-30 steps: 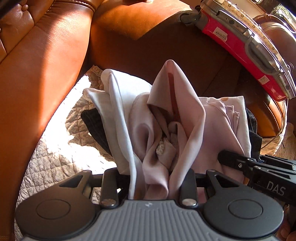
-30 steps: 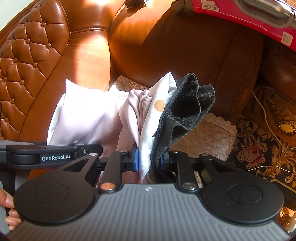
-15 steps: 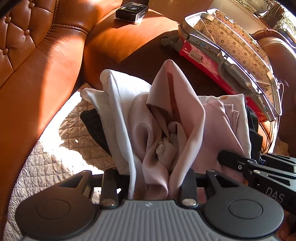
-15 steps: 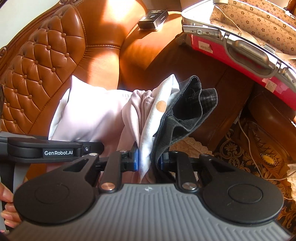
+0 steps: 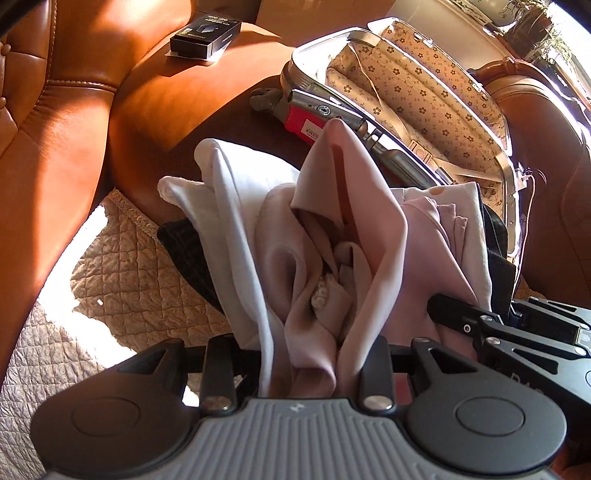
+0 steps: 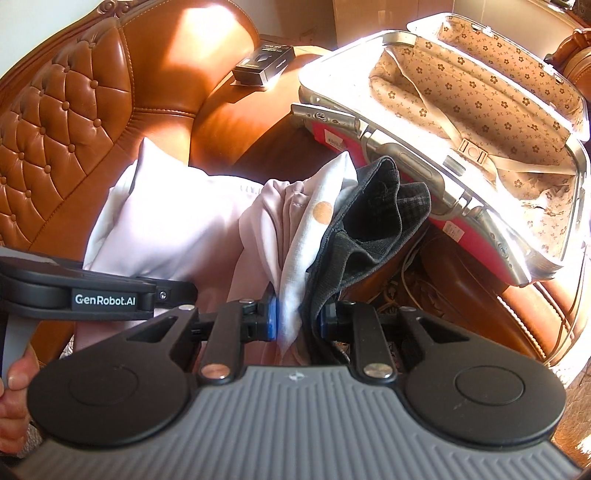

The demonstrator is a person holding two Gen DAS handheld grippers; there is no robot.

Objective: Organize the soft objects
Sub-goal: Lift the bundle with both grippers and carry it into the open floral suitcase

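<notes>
A bundle of folded clothes hangs in the air between both grippers: white, pale pink and dark checked layers. My left gripper is shut on the pink and white end. In the right wrist view my right gripper is shut on the other end, where a white cloth with an orange dot and a dark checked garment stick up. An open red suitcase with a flower-print lining lies just beyond the bundle. The same suitcase shows in the left wrist view.
A tufted brown leather sofa fills the left side, with a quilted beige seat cover below. A small black box sits on the sofa arm. A hand shows at the left edge. Patterned carpet lies below right.
Both grippers have risen with the clothes bundle and come closer to the suitcase, whose open lined inside now shows. The grip on the clothes is unchanged.
</notes>
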